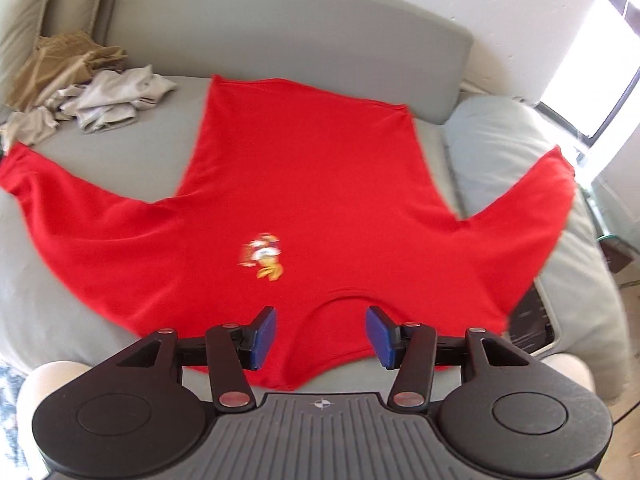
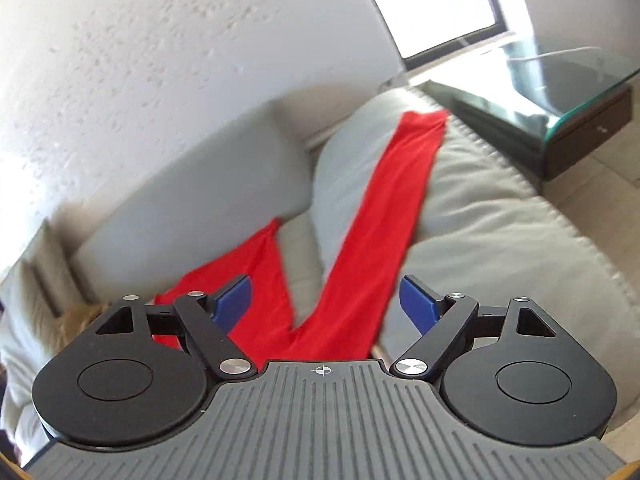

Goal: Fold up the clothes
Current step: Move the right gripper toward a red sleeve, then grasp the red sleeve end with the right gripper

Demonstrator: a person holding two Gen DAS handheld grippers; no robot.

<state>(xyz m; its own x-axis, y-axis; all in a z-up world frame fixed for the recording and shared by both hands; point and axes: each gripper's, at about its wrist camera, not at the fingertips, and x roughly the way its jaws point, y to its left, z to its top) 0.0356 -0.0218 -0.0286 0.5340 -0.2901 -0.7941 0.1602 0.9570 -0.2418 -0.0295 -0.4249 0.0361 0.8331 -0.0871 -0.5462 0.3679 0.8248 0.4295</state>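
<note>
Red shirt laid out flat, zero folds made so far

Left wrist view: the red long-sleeve shirt is spread face-up on the grey sofa, collar at 6 o'clock, sleeves flung to 9 and 3; the left gripper is held released over the collar, nothing pinched. More unfolded clothes are piled at 10 o'clock. Right wrist view: the right gripper is also held released, above the sleeve running toward 1 o'clock. Basically everything's left to be done.
</note>
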